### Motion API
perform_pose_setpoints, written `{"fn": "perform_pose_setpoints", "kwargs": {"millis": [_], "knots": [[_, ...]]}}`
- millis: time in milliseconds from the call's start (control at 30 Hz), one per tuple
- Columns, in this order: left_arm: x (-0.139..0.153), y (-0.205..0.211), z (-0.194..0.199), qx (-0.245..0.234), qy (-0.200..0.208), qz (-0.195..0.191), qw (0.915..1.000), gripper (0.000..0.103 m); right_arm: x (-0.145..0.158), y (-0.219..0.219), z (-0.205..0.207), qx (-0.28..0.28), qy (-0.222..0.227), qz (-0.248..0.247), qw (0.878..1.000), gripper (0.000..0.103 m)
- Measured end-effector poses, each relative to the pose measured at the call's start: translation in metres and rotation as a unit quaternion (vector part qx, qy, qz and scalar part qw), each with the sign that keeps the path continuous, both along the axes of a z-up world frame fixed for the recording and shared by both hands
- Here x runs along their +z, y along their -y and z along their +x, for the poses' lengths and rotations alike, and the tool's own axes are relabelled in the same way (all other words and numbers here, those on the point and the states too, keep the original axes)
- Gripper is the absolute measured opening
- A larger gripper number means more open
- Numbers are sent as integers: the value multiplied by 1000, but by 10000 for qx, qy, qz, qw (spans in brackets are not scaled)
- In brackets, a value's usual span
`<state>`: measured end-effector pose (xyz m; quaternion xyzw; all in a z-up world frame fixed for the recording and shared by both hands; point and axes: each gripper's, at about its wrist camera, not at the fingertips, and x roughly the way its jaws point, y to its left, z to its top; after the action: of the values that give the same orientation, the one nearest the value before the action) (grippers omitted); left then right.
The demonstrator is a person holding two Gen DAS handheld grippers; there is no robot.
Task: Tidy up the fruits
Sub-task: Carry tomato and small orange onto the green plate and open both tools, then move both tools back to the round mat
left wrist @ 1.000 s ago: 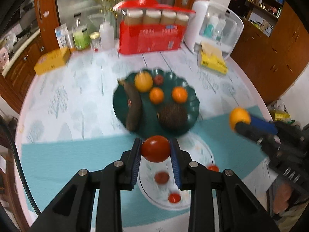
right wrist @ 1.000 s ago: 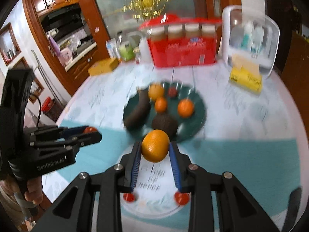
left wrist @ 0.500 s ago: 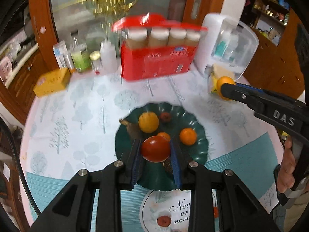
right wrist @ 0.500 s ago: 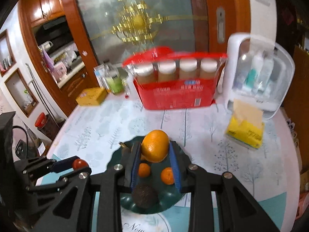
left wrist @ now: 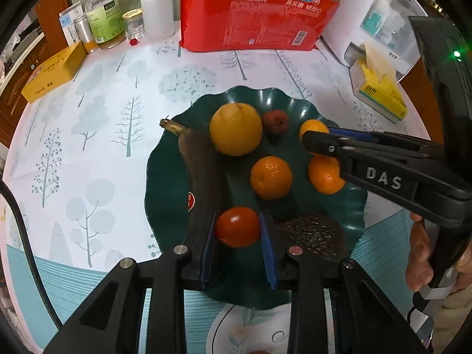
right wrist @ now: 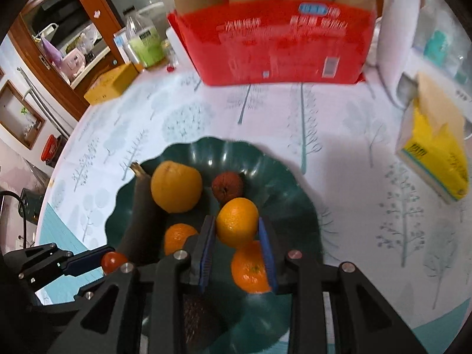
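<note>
Counting what's on the scalloped dark green plate [left wrist: 165, 177]: 1 big yellow-orange round fruit [left wrist: 235, 129], 2 small bumpy mandarins, one in the middle [left wrist: 271, 177] and one further right [left wrist: 324, 174], 1 little dark red wrinkly fruit [left wrist: 276, 121], 1 overripe brown-black banana [left wrist: 200, 165] lying along the left side with its stem poking past the rim, and 1 dark spiky round fruit [left wrist: 312, 233] at the near edge.

The left gripper [left wrist: 237, 243] is clamped on 1 glossy red tomato [left wrist: 237, 226], smooth and round, held between the blue pads right over the near part of the plate, between the banana and the spiky fruit. The right gripper [right wrist: 237, 246] is squeezing 1 small smooth orange [right wrist: 237, 221], bright and a bit shiny, over the right-hand part of the plate just above a mandarin. Can't tell if either fruit is touching the plate.

The plate sits on the table [left wrist: 88, 135] with a white tree-print cloth. Behind it there's 1 red pack of paper cups [left wrist: 256, 20], 1 yellow tissue box [left wrist: 380, 91] on the right, and 1 yellow carton [left wrist: 50, 72] on the left.
</note>
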<state>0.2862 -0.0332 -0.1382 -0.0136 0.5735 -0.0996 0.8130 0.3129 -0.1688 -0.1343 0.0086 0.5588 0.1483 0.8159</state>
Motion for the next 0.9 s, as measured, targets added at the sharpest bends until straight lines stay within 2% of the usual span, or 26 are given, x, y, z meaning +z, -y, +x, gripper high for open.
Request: {"fn": "perform_pose_setpoints", "kwargs": {"millis": [233,333,400,433,900], "knots": [[-8,1,3,-8,-45,40,10000,29,-18,-6,4,52,-200,28,9998,31],[-7,0,2,-16,-10,46,10000,41,-17,-6,3,66,-194,123,9997,33],[-5,0,1,10,25,63,10000,54,-14,-4,2,51,-200,207,9996,39],[-4,-1,0,25,45,54,10000,55,-13,-3,1,39,-190,238,9995,40],[20,-14,-16,220,358,54,9991,65,11,-5,-17,23,85,276,9996,41]]}}
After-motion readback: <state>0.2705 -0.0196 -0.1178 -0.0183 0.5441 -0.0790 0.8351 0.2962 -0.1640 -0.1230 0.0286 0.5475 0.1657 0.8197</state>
